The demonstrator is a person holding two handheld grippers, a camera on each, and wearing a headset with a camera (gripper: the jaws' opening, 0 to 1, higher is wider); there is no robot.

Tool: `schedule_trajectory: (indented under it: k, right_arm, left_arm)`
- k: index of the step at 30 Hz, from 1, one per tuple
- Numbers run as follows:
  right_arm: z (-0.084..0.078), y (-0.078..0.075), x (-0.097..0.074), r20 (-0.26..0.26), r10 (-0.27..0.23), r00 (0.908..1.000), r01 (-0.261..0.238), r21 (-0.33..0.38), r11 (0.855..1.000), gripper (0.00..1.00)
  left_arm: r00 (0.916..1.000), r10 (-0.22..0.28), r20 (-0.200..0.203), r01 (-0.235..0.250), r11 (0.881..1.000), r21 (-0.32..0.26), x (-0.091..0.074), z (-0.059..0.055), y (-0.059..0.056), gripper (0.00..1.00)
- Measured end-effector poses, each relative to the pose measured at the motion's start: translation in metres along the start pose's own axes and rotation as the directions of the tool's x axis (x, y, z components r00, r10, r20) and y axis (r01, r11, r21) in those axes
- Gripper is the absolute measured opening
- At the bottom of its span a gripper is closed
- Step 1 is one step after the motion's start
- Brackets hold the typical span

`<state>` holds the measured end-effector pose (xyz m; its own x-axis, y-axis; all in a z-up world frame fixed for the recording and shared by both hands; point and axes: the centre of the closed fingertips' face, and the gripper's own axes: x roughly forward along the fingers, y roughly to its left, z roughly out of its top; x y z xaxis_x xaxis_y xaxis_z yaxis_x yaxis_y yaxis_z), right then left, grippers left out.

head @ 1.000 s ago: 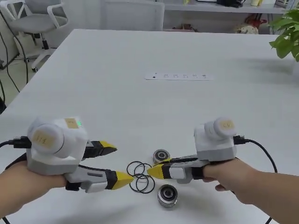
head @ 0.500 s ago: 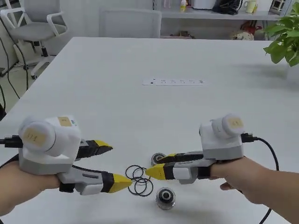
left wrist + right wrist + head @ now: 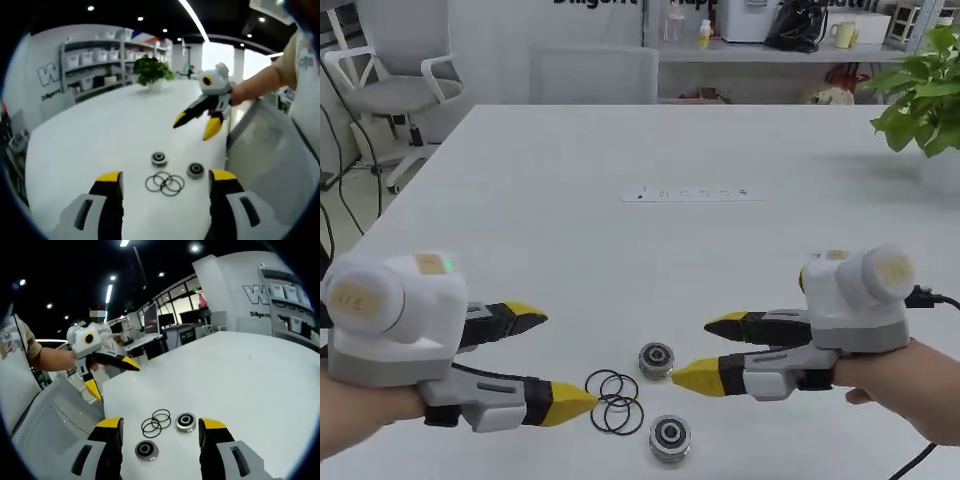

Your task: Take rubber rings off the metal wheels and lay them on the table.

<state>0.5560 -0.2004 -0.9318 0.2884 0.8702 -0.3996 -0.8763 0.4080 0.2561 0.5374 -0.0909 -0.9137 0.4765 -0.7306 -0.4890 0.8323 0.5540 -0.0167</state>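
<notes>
Since a second ago the right tongs (image 3: 698,350) had drawn back to the right, off the thin black rubber rings (image 3: 615,400) that their yellow tip had been over, and their jaws had spread.

In the head view the rubber rings lay flat in a small overlapping cluster on the white worktop (image 3: 620,240), between the two pairs of tongs. Two round silver metal wheels (image 3: 656,359) sat just beside the cluster, one behind it and one nearer the person (image 3: 669,437). The left tongs (image 3: 560,362) were held with jaws wide apart, the lower yellow tip just left of the rings and gripping nothing. The right tongs stood apart too, empty. A white power strip (image 3: 692,193) lay well beyond.

In the left gripper view the left tongs (image 3: 166,176) were spread, framing the rubber rings (image 3: 165,183) and both metal wheels (image 3: 159,159). The right tongs (image 3: 195,125) were above the worktop beyond, jaws parted.

In the right gripper view the right tongs (image 3: 161,423) stood apart around the rubber rings (image 3: 155,424), with a wheel (image 3: 186,421) beside them and another (image 3: 146,450) closer. The left tongs (image 3: 114,377) were opposite, jaws spread.
</notes>
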Motion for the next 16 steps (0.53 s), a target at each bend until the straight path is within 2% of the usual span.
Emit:
schedule_trajectory:
  k: [9, 16]
  right_arm:
    - [-0.006, 0.002, -0.027, -0.001, -0.022, 0.9998, 0.022, -0.054, 0.998, 0.70]
    - [-0.015, 0.004, -0.041, -0.021, -0.035, 0.9992, 0.032, -0.097, 0.995, 0.75]
  left_arm:
    - [1.0000, 0.005, 0.006, -0.005, 1.000, 0.003, -0.002, 0.001, -0.003, 0.75]
    - [0.9998, 0.009, 0.017, -0.009, 1.000, 0.001, -0.004, 0.003, -0.004, 0.78]
